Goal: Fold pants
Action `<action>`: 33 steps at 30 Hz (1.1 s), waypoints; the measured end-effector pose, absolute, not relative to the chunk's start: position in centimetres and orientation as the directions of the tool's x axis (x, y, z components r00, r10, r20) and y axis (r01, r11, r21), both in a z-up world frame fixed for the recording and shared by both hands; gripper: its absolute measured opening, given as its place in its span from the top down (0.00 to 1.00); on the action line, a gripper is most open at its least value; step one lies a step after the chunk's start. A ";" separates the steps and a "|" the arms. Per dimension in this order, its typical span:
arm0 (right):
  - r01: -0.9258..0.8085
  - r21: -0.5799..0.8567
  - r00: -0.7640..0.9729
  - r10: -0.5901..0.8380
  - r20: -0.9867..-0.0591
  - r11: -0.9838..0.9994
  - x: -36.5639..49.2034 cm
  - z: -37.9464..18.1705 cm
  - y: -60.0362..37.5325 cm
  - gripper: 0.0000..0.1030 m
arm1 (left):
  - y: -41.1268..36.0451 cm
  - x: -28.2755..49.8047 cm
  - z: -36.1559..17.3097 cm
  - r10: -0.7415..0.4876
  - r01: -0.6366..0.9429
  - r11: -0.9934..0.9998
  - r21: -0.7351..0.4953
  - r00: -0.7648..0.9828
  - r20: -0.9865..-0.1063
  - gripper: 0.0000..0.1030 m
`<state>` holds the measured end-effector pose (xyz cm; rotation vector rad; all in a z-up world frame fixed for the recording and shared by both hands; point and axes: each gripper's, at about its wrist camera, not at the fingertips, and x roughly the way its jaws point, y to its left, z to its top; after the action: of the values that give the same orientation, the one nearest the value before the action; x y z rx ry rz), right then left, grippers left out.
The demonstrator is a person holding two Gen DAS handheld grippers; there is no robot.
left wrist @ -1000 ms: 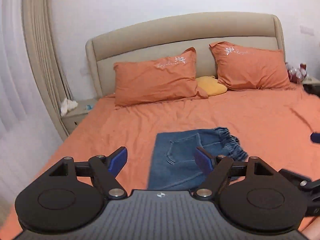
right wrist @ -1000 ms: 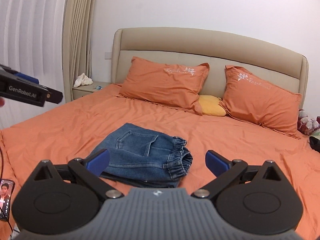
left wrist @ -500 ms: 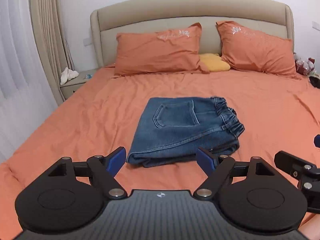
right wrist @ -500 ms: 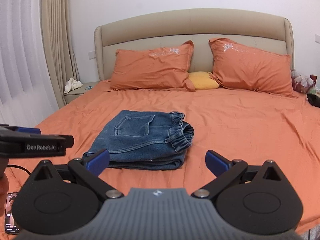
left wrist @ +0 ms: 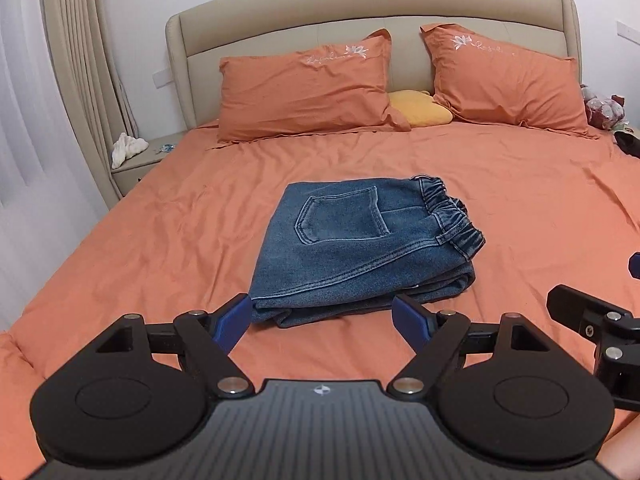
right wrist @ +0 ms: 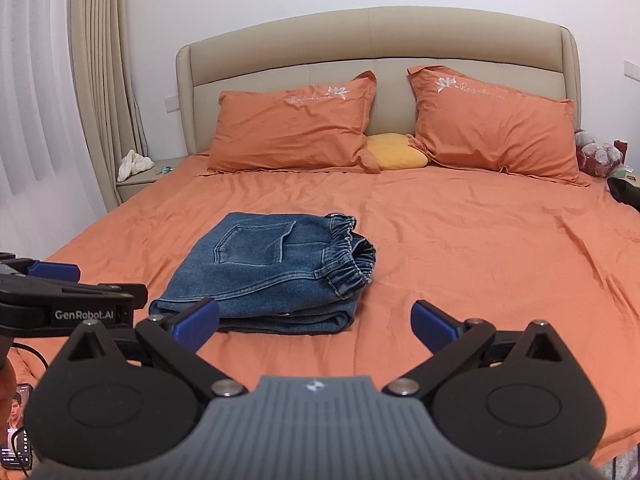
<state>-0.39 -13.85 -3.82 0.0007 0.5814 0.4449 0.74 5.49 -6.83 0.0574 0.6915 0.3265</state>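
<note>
Both grippers backed off folded jeans [left wrist: 360, 240]; "GenRobot.AI" legible, pillow embroidery unreadable.

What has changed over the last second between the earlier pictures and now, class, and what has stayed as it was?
Both open grippers, left gripper and right gripper, have drawn back from the folded jeans, which now sit farther ahead in each view. Nothing was gripped or released. The jeans stayed folded in the same spot on the orange sheet, and the pillows did not move.
</note>
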 end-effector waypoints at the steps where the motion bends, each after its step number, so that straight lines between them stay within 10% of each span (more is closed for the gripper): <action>1: -0.408 0.122 0.744 0.407 -0.530 0.905 -0.4 -3.8 -13.8 0.05 | 5.5 0.9 -6.7 0.315 -0.277 0.947 0.159 0.721 -0.617 0.10; 33: -0.411 0.118 0.750 0.409 -0.519 0.904 -0.8 -3.4 -14.0 0.05 | 5.1 0.5 -5.8 0.322 -0.284 0.945 0.161 0.727 -0.607 0.10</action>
<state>-0.77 -14.01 -3.42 -0.0042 0.5663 0.4480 0.48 5.06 -5.85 0.0587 0.6795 0.3338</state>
